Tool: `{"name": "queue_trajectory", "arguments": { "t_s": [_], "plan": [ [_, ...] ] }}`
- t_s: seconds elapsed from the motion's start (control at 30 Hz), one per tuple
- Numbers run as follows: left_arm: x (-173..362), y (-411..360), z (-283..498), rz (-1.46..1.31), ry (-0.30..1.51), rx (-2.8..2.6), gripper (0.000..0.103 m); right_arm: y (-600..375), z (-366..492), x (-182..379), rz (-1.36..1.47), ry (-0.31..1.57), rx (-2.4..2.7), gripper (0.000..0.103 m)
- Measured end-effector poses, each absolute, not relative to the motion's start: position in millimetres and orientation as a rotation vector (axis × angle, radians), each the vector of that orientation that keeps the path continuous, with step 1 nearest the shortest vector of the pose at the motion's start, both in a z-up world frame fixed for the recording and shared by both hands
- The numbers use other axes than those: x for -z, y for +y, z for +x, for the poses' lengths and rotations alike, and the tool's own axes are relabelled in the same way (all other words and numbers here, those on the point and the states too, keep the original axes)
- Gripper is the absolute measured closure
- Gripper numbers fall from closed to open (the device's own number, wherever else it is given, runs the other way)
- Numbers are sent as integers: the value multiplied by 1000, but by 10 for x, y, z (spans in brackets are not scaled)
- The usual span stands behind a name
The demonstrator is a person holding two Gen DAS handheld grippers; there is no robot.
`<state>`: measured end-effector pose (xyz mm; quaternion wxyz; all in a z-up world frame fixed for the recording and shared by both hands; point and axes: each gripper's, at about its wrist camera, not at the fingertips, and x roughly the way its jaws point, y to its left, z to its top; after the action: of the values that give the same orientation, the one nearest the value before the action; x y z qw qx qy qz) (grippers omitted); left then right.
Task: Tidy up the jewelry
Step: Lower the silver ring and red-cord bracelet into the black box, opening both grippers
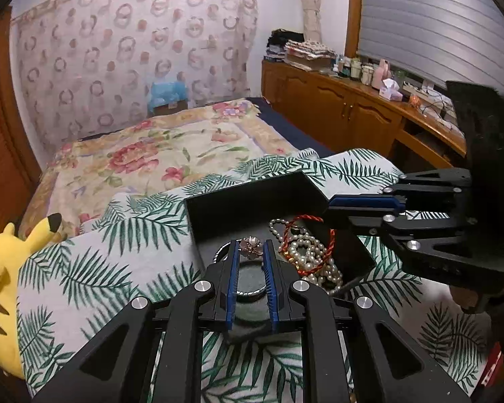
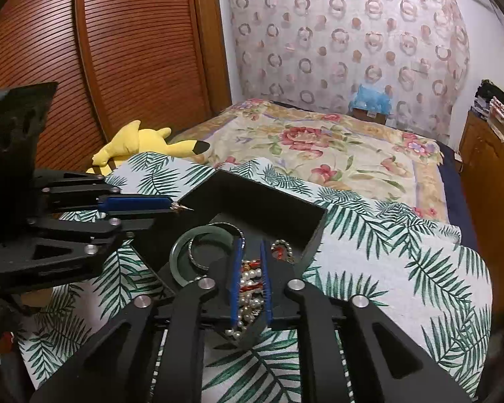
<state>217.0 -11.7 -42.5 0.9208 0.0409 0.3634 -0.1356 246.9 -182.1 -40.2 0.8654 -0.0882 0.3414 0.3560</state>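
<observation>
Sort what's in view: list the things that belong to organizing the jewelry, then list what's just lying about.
Job:
black box
flower brooch in the left hand-held gripper
pearl necklace
red cord
green bangle
right hand-held gripper

Lying about:
yellow plush toy
floral bedspread
tissue box

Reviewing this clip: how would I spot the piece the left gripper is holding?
On the palm-leaf cloth spread on the bed sits an open black box. Over its left half, the left gripper pinches a small flower-shaped brooch. Unlike the pearl strands and red cord beside it, it has pinkish metal petals.
</observation>
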Motion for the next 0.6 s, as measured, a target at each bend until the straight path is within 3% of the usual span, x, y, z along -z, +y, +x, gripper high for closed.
{"name": "queue_trajectory", "arguments": {
  "t_s": [0.3,0.47,0.6],
  "plan": [
    [563,-188,2362,88,793,282,89,-2045,2367,396,-165,713,-708,90],
    [534,-197,2265,83,781,280,73,-2113,2225,405,-161,713,-693,90],
    [500,-175,2070,69,771,278,72,-2179,2000,432,-157,715,-689,90]
  ]
}}
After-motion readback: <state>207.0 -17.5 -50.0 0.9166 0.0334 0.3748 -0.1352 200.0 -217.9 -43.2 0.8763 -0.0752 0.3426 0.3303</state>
